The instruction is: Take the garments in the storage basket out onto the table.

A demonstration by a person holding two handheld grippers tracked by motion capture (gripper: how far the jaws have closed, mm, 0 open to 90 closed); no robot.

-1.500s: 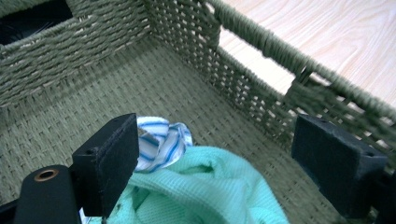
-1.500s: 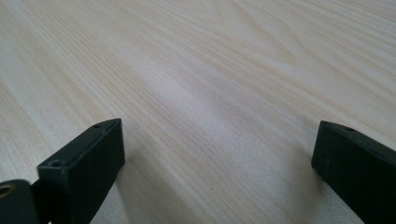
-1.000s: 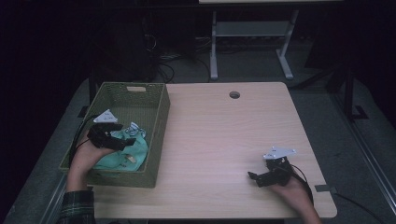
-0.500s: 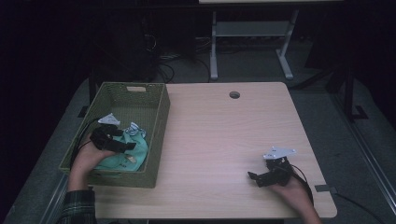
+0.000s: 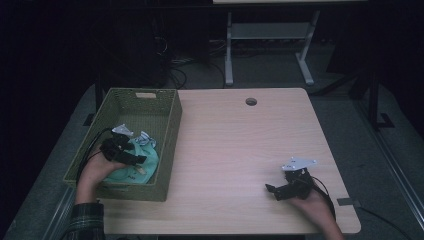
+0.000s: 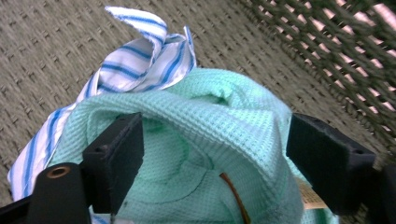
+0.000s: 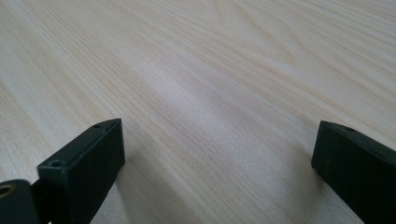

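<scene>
A mint-green waffle cloth lies bunched in the green woven basket, with a blue-and-white striped cloth just behind it. My left gripper is down in the basket with its jaws wide on either side of a raised fold of the green cloth. The jaws have just been closing a little, and the fold bulges between them without being squeezed. In the high view the left gripper sits over the green cloth. My right gripper rests open on the bare table, with nothing between its jaws.
The basket stands at the table's left edge, and its walls close in around my left hand. A round cable hole sits near the far edge. My right gripper lies near the table's front right corner. A metal frame and cables stand on the floor beyond.
My left gripper has dipped slightly toward the near side of the basket, onto the green cloth. The right gripper has kept still.
</scene>
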